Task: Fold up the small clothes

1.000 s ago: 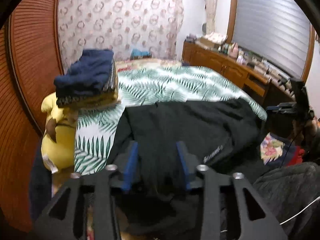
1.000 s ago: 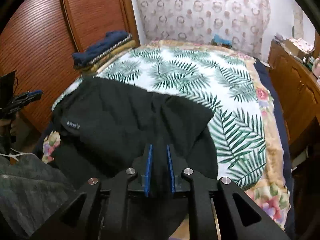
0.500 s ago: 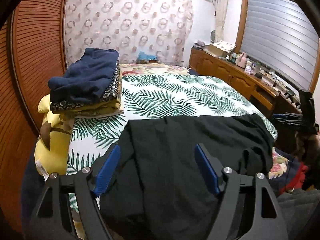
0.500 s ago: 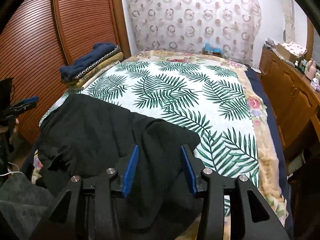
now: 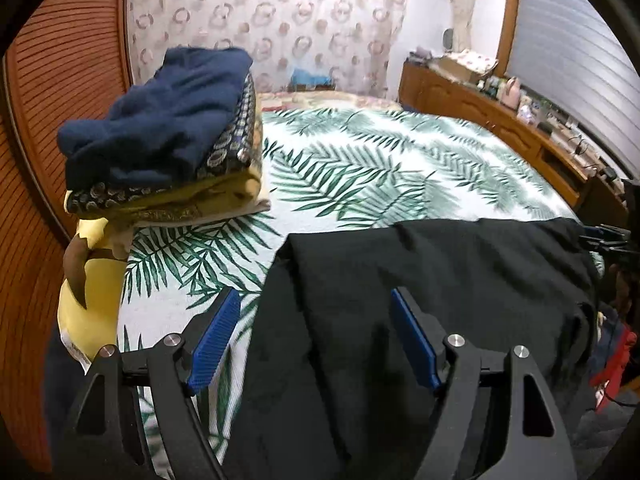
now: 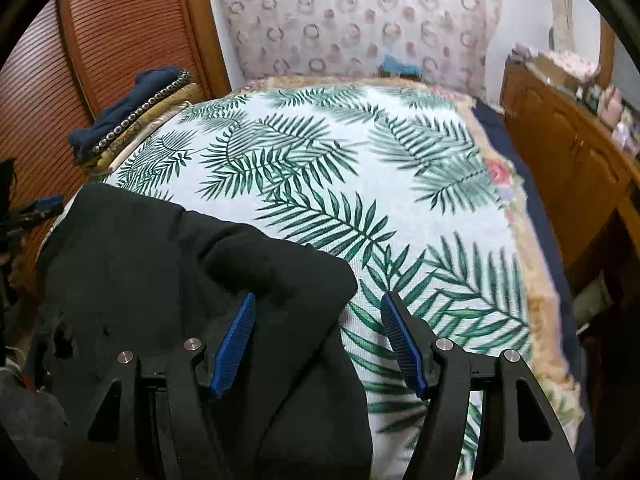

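The black garment (image 5: 420,280) lies spread on the palm-print bed (image 5: 380,168), filling each frame's lower part. The left claw (image 5: 316,336) stands wide, gripping nothing; the right claw (image 6: 316,336) is opening, its pads clear of the cloth between them.

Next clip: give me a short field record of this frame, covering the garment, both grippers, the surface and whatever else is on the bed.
garment: black garment, lying loosely spread on the near part of the bed, not neatly folded
left gripper: open, over the garment's left edge, nothing gripped
right gripper: jaws opening, over the garment's right edge, pads not pressing the cloth
surface: bed with palm-leaf bedspread
other: stack of folded clothes, navy piece on top, at the bed's left edge
side: wooden dresser along the right wall
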Tool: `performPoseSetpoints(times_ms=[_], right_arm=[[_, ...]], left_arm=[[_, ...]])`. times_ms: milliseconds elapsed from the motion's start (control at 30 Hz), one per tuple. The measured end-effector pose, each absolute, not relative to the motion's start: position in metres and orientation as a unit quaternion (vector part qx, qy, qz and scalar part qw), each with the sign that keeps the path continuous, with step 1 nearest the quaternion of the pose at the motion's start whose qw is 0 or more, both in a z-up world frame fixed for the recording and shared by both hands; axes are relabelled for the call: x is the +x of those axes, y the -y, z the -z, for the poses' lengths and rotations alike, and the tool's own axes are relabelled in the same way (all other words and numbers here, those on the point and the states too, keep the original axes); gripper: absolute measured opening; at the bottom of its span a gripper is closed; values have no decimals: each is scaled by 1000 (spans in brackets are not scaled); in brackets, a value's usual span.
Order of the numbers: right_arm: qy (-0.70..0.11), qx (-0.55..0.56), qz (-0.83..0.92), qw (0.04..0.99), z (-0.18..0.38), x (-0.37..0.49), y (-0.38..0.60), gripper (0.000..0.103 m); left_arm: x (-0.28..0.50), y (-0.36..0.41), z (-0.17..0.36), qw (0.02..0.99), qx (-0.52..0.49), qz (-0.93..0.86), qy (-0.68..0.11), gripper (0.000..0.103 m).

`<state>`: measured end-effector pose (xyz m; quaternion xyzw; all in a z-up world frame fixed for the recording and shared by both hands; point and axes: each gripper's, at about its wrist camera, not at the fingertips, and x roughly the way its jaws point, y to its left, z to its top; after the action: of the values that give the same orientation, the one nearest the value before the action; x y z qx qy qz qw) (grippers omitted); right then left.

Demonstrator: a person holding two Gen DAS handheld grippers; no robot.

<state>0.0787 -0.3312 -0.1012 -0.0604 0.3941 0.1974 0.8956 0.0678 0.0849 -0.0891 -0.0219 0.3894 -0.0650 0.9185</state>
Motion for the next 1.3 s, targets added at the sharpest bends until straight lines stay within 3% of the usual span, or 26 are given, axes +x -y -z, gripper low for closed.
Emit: performPoseSetpoints(times_ms=[400,433,500,533,600,633,667,733,933,1300], right_arm=[[-382,-67,-228,893,113,93,311,71],[-379,-75,-229,893,114,90,309,69],[-374,-84,-231,894,116,86,304,54],[-374,-85,-234,893,117,85,303,50],[-376,-79,-242,891,118,84,302,24],[-379,-74,-251,888,118,83,301,20],[-379,-73,-255,886,119,82,301,18],[-372,-70,-255,890,119,80,301,15],[-320,-22,-257,912,88,48,319,13],[-178,-4,-280,943,-32,-63,361,13]], left_arm=[[102,-89,108,899,-41,76,-429,77],[103,-90,108,899,-44,78,-428,76],[105,-90,108,899,-47,84,-426,72],[105,-90,108,899,-46,88,-427,68],[108,-90,106,897,-51,92,-430,53],[109,-90,105,895,-56,96,-431,40],[109,-89,105,893,-60,103,-434,18],[103,-85,100,896,-63,118,-424,9],[43,-75,39,929,-54,141,-338,8],[-66,-65,-97,971,-50,168,-163,8]])
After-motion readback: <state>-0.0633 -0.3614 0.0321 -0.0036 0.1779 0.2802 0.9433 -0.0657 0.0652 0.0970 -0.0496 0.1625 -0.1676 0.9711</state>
